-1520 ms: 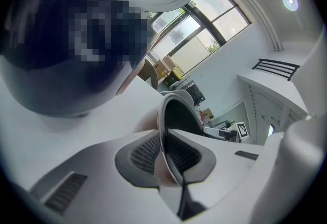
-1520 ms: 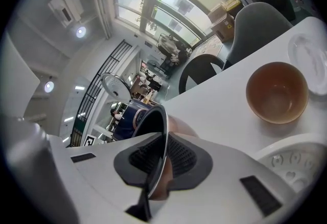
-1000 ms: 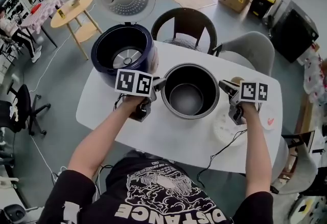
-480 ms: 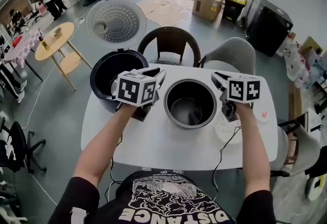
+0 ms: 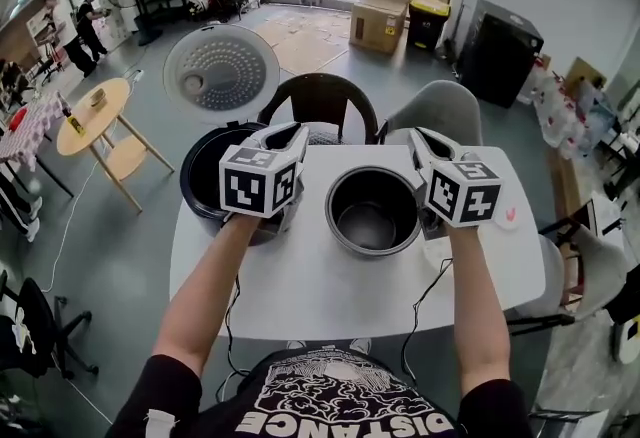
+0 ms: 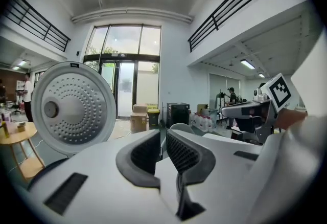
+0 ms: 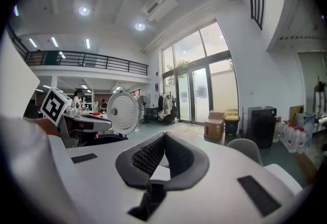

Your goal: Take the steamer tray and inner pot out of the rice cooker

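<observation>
beside rice cooker [image 5: 199,182], inner pot [image 5: 373,216] (upright)

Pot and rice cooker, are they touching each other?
Apart. The head view shows a strip of bare table between the pot and the cooker.

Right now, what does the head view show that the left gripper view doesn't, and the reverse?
Head view only: the inner pot standing on the table beside the cooker body. Left gripper view only: the left gripper up close, its jaws just closed to a narrow gap, nothing between them. Both: the raised cooker lid.
</observation>
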Demonstrator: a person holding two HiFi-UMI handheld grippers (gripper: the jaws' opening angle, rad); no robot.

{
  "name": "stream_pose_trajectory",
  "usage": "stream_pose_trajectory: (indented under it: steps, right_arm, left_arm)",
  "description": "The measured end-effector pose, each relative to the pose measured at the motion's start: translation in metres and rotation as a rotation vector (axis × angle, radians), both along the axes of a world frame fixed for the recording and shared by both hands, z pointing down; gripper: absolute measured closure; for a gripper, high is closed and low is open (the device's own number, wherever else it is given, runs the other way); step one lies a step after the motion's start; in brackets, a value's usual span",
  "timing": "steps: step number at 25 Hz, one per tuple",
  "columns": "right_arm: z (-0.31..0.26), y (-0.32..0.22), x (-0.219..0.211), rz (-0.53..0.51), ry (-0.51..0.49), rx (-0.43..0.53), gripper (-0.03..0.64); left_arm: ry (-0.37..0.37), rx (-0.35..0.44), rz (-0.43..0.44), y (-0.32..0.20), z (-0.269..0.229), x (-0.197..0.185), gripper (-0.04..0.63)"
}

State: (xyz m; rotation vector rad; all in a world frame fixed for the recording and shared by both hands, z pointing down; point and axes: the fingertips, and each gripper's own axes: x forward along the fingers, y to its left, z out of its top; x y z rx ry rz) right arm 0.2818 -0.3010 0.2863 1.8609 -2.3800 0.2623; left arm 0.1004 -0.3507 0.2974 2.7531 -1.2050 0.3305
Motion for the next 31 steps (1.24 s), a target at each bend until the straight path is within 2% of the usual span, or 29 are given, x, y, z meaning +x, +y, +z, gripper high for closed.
stream_pose_trajectory:
  steps: [4,8,15,20,31]
  right_arm:
    - [-0.011,0.012,-0.002,0.033,0.016,0.057,0.603]
    - [-0.009,0.017,0.001,0.054,0.017,0.086,0.603]
    - [-0.004,0.023,-0.003,0.098,0.028,0.098,0.603]
    - [-0.003,0.026,0.004,0.101,0.062,0.098,0.603]
    - [0.005,0.023,0.010,0.113,0.073,0.090,0.603]
  left_arm:
    - [0.009,0.044,-0.008,0.003,-0.008,-0.003,0.566]
    - [-0.014,0.068,-0.017,0.003,0.000,-0.008,0.577]
    - [-0.024,0.068,-0.025,0.003,0.008,-0.029,0.577]
    - [-0.035,0.073,-0.031,0.004,0.007,-0.025,0.577]
    - [-0.045,0.077,-0.032,-0.002,0.012,-0.024,0.577]
